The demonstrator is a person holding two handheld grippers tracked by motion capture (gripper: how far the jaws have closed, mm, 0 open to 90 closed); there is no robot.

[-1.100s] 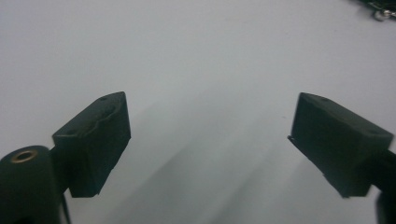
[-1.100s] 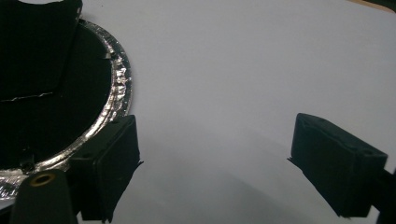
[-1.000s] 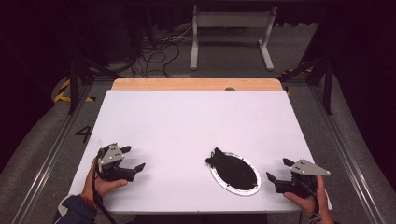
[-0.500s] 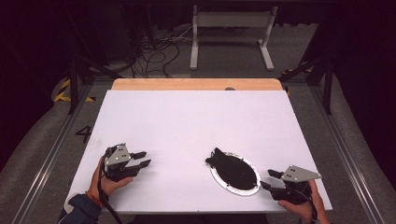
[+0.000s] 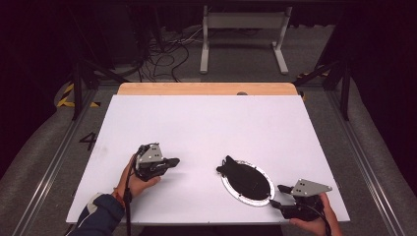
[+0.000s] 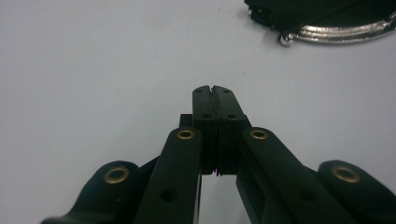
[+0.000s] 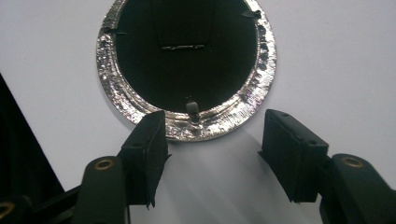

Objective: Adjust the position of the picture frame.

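Your right gripper (image 7: 212,154), jaws spread and empty, faces the foil-rimmed black dish (image 7: 187,65) near the table's (image 5: 206,123) front edge; grip its thin, crushable rim gently, while your left gripper (image 6: 215,93) is pressed together.

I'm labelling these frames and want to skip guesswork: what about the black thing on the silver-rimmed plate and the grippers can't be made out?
- Black object on the silver-rimmed plate: its kind is unclear; small and dark in the high view, cut off by the top edge in the right gripper view.
- Plate in the left gripper view: cut off by the top edge.
- Right gripper: in the high view, its grey plate hides the body.
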